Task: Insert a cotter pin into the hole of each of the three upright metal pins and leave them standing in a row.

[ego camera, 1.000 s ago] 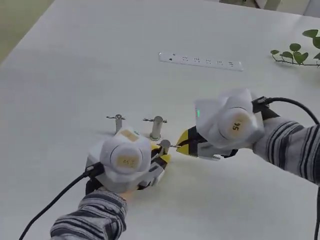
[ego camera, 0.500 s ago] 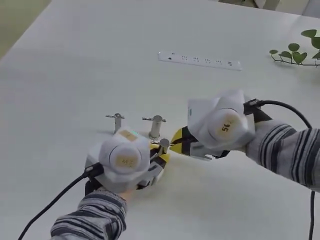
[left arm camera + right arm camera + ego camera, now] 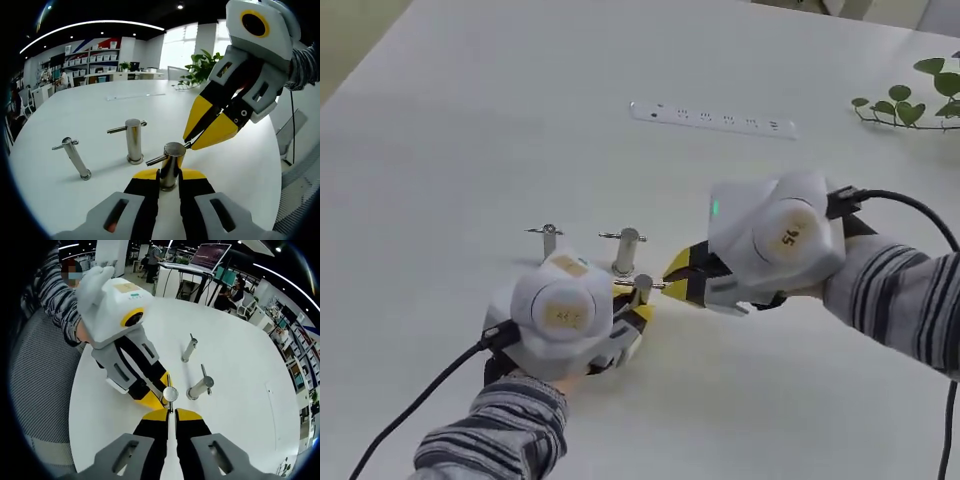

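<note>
Three upright metal pins stand on the white table point(image 3: 460, 150). The far pin point(image 3: 548, 240) and the middle pin point(image 3: 625, 250) each carry a cotter pin through the top. My left gripper point(image 3: 638, 312) is shut on the near pin point(image 3: 171, 165), holding it by its lower shaft. My right gripper point(image 3: 670, 283) is shut on a cotter pin point(image 3: 156, 160), which passes through the near pin's hole and sticks out on the far side. In the right gripper view the near pin's head point(image 3: 170, 394) sits just ahead of my right gripper point(image 3: 170, 412).
A white power strip point(image 3: 710, 118) lies farther back on the table. A leafy plant sprig point(image 3: 910, 105) reaches in at the back right. Cables trail from both grippers. Shelves and desks show beyond the table in the gripper views.
My right gripper has moved left towards the near pin, and the cotter pin now pokes out of the pin's other side. The left gripper has kept its hold.
</note>
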